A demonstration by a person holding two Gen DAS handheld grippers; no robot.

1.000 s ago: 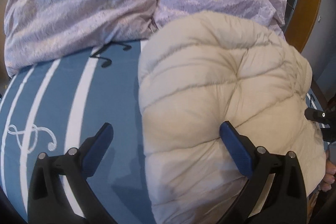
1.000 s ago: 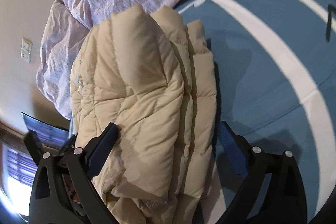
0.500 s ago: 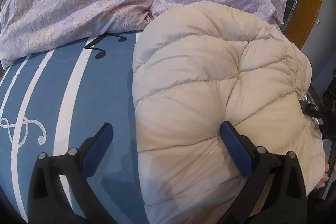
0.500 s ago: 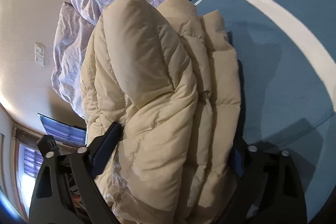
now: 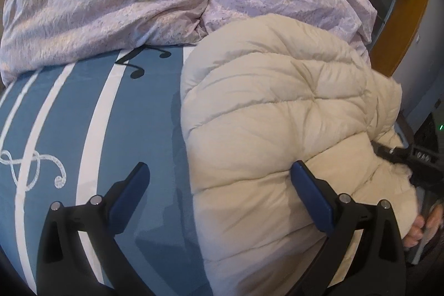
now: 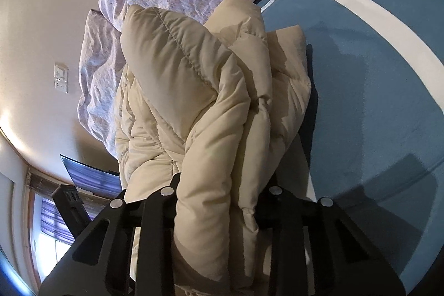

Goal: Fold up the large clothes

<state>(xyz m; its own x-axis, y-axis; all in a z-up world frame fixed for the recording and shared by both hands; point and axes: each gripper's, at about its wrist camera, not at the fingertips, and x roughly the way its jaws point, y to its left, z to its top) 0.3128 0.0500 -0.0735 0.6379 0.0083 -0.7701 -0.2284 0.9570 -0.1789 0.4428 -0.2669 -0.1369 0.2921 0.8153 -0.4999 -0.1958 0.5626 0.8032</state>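
1. Left gripper (image 5: 219, 201): black plastic frame showing triangular cut-outs; two fingers (image 5: 313, 196) wearing dark blue pads; round silver screws sitting at the pivots.
2. Right gripper (image 6: 219, 212): matching black frame carrying four silver screws in a row; pads hiding in fabric.
3. Hand (image 5: 424, 226): bare fingers showing; sleeve not visible.

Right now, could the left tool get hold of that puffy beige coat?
Probably yes: the left tool stands open, one finger already against the coat, nothing between them.
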